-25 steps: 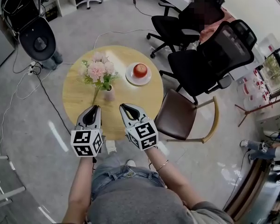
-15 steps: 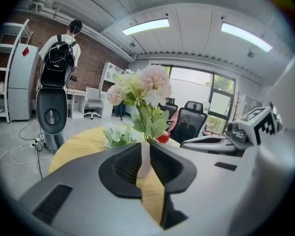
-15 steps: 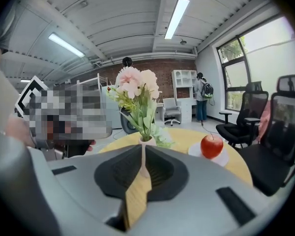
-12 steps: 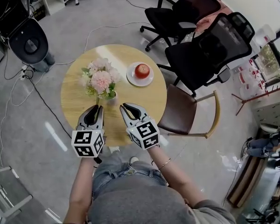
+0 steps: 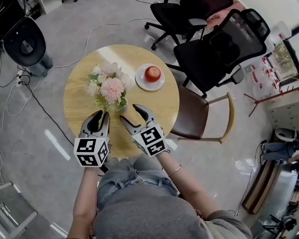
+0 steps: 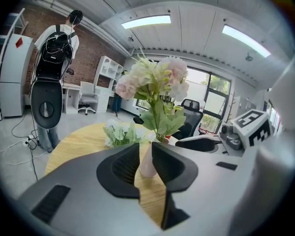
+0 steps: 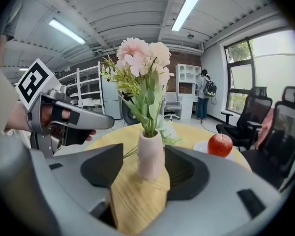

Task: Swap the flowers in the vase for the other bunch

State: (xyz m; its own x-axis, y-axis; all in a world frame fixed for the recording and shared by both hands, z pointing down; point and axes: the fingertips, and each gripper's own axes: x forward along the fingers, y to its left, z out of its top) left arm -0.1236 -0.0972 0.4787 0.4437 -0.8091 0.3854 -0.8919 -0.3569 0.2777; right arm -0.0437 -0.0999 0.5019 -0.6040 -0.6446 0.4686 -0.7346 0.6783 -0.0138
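Both grippers nearer the vase [image 7: 151, 157]: right gripper [image 5: 130, 112] jaws just opened wide, left gripper [image 5: 100, 115] slightly, both empty. Step: approach. Next, I steady vase, pull pink bouquet [image 5: 111, 86].

Vase [image 7: 151, 156] on table [image 5: 79, 101]; plate [image 5: 140, 82] beyond, right.
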